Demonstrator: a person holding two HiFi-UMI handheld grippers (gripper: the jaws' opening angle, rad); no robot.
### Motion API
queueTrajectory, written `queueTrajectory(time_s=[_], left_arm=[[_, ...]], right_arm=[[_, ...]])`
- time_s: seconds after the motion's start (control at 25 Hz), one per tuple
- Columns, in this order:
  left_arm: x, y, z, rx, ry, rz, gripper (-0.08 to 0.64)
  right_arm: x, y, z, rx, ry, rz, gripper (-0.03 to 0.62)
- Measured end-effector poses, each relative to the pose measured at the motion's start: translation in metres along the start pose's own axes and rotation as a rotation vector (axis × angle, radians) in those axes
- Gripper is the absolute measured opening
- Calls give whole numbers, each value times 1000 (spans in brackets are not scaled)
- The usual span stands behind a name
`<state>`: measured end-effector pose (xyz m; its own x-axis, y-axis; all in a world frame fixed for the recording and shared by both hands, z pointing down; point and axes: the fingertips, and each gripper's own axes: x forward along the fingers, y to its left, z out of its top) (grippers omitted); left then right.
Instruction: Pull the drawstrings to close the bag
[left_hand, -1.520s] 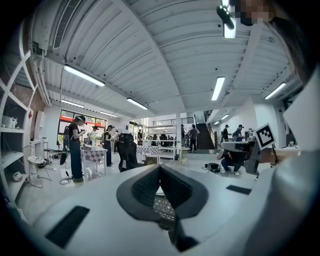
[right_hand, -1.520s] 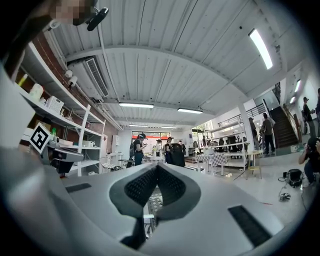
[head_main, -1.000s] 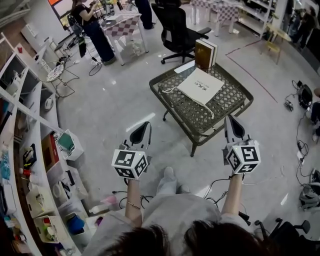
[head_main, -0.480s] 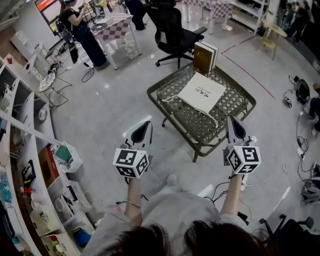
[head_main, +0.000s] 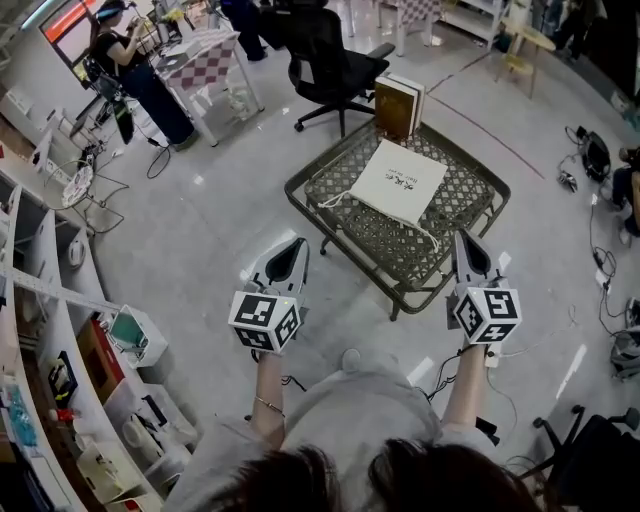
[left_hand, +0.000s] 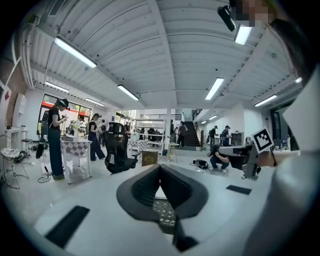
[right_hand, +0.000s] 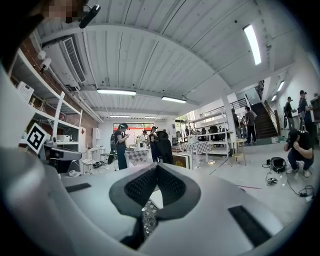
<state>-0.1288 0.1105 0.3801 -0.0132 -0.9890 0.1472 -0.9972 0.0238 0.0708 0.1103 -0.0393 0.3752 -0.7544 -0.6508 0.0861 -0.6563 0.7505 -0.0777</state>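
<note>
A white drawstring bag lies flat on the low lattice-top table. One cord loops off its left end. Another cord trails from its near corner toward me. My left gripper is held in the air short of the table's near-left side, jaws shut and empty. My right gripper hovers over the table's near-right edge, also shut with nothing in it. In the left gripper view the closed jaws point at the table, and the right gripper view shows its jaws together the same way.
A brown box of books stands at the table's far edge, and a black office chair is behind it. Shelving full of items lines the left side. Cables lie on the floor at right. A person stands by a checked table far left.
The view has drifted forward: the shelves slide back at left and the table sits a little nearer. Both grippers stay shut and keep their spacing.
</note>
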Motion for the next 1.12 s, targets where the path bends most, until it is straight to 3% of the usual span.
queueTrajectory(time_s=[0.48, 1.12], left_arm=[[48, 12, -14, -31, 53, -58, 23], [178, 36, -21, -30, 153, -138, 23]], right_arm=[[30, -16, -13, 3, 62, -37, 21], [127, -84, -18, -11, 128, -53, 21]])
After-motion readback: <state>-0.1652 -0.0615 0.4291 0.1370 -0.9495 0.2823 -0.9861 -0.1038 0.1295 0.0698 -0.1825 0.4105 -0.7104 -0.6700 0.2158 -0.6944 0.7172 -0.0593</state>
